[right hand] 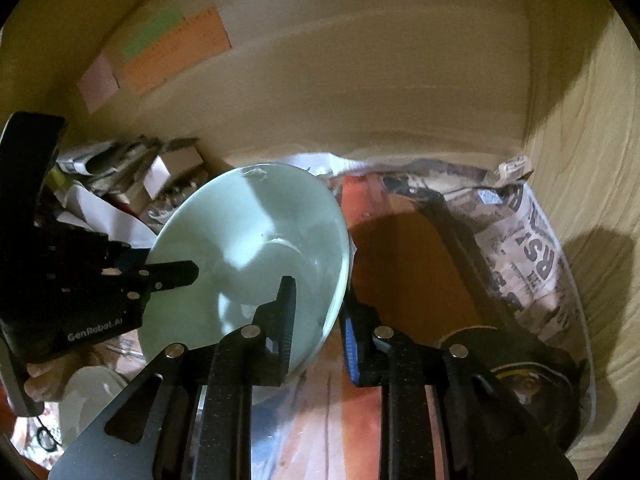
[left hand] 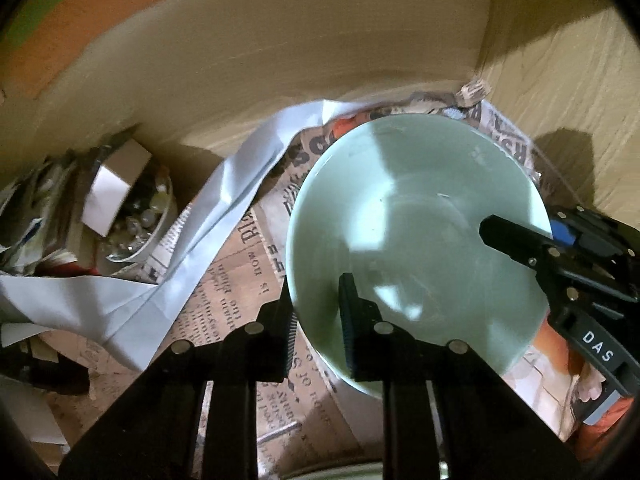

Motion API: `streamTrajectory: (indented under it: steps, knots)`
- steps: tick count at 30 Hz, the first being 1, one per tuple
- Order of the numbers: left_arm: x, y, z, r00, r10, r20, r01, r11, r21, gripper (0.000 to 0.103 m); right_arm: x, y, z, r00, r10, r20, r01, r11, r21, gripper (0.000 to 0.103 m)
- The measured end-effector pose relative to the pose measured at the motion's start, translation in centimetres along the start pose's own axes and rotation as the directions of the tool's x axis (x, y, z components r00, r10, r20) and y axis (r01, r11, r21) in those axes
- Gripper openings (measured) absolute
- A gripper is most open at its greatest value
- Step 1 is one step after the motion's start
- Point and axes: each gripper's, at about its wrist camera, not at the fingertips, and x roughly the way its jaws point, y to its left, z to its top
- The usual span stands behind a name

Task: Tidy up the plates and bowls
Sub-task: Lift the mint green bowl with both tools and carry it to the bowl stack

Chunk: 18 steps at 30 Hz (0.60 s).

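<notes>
Nearest to us, the left gripper (left hand: 320, 320) pinches the near rim of the pale green bowl (left hand: 416, 220), one finger inside the bowl and the other outside against its wall, the two drawn close with only the rim between them. The right gripper (right hand: 318, 320) does the same on the opposite side: its inner finger lies against the bowl's inside while the blue-padded finger presses the outer wall, clamping the rim. In the left wrist view we see the right gripper reaching in from the right edge, its dark finger tip lying over the bowl's interior. The bowl is held between our two grippers, tilted, above the newspaper (left hand: 240, 280) that lines the bottom of a cardboard box (left hand: 320, 40). Its inside is bare and glossy. Beside it, a strip of white paper (left hand: 224, 208) lies crumpled across the newsprint. Farther off, in the box's left corner, we see a small bowl of glassy bits (left hand: 140, 220) with a small carton (left hand: 116, 184) resting on it. Beyond, the brown box walls rise around everything.
</notes>
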Motion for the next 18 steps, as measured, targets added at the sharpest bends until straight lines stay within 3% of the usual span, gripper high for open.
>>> streamTrajectory:
  steps: [18]
  knots:
    - [-7.7, 4.1, -5.0, 0.988, -0.003, 0.155, 0.016, 0.996, -0.085, 0.019, -4.3, 6.9, -0.2, 0.996, 0.040, 0.084, -0.032, 0.995, -0.096, 0.019]
